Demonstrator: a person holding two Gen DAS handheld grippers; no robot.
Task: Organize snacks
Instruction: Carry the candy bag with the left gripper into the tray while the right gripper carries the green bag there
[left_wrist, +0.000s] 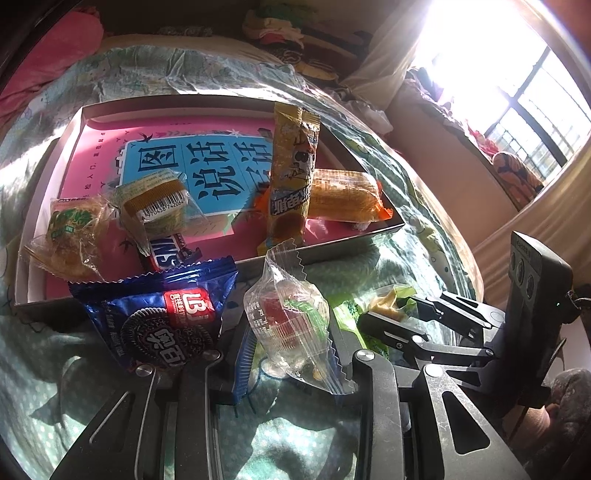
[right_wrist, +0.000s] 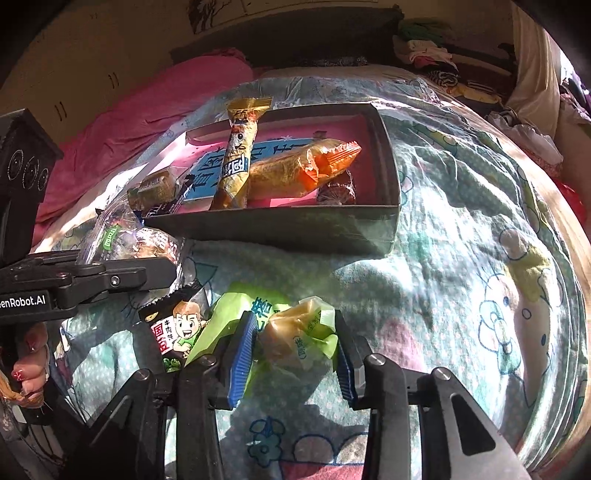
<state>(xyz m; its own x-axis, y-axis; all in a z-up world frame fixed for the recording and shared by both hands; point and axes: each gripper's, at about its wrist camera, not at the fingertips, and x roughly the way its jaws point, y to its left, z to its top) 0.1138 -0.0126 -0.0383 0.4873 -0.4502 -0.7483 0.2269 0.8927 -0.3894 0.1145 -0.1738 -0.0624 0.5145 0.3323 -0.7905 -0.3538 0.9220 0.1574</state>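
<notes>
A shallow box (left_wrist: 325, 251) with a pink and blue book inside lies on the bed and holds several wrapped snacks; it also shows in the right wrist view (right_wrist: 295, 225). My left gripper (left_wrist: 291, 354) is shut on a clear-wrapped red jelly snack (left_wrist: 291, 321), just short of the box's near wall. A blue Oreo pack (left_wrist: 166, 317) lies against its left finger. My right gripper (right_wrist: 291, 347) is shut on a green-wrapped pastry (right_wrist: 299, 328) above the bedspread; it also shows in the left wrist view (left_wrist: 402, 314). A black beef-snack packet (right_wrist: 173, 332) lies to its left.
In the box lie a tall yellow bar (left_wrist: 291, 173), an orange-wrapped cake (left_wrist: 347, 195), a Snickers bar (left_wrist: 166, 254) and green-labelled pastries (left_wrist: 74, 236). The bedspread (right_wrist: 461, 258) is soft and creased. A pink quilt (right_wrist: 140, 118) lies behind, and a window (left_wrist: 517, 110) to the right.
</notes>
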